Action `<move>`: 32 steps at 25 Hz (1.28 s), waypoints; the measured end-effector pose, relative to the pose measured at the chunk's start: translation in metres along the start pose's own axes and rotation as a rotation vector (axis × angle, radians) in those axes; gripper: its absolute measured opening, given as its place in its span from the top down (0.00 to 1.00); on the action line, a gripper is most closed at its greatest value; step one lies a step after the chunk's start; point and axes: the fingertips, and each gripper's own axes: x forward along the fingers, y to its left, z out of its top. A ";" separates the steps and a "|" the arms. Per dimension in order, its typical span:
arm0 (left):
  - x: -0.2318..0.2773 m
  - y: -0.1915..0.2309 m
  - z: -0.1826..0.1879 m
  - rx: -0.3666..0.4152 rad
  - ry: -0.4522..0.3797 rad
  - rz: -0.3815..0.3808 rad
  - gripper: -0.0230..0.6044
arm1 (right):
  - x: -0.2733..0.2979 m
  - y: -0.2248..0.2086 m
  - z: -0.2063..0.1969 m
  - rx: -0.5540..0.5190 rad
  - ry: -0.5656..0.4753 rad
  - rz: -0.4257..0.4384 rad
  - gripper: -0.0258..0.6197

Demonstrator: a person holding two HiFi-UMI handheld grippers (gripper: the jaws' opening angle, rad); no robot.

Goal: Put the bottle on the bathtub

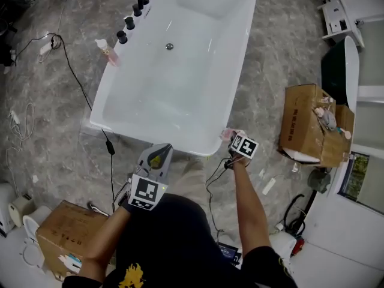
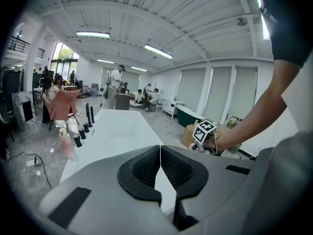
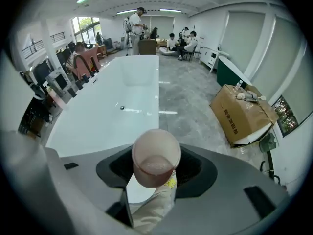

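A white bathtub (image 1: 180, 65) fills the upper middle of the head view. My right gripper (image 1: 233, 139) is shut on a pale pink bottle (image 1: 225, 134), held just off the tub's near right corner. In the right gripper view the bottle (image 3: 155, 156) points its round end at the camera between the jaws, with the tub (image 3: 102, 116) beyond. My left gripper (image 1: 161, 153) hovers by the tub's near end, jaws shut on nothing (image 2: 160, 169). A second pink bottle (image 1: 107, 51) stands on the tub's left rim.
Black faucet fittings (image 1: 129, 23) line the tub's left rim. A black cable (image 1: 78, 83) trails over the floor on the left. Cardboard boxes sit at the right (image 1: 309, 125) and near left (image 1: 66, 233). A dark green tub (image 1: 339, 71) stands far right. People are in the background (image 3: 139, 21).
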 end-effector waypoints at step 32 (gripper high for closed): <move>0.008 -0.002 -0.011 -0.005 0.043 -0.005 0.93 | 0.033 0.010 0.008 -0.227 -0.068 0.006 0.55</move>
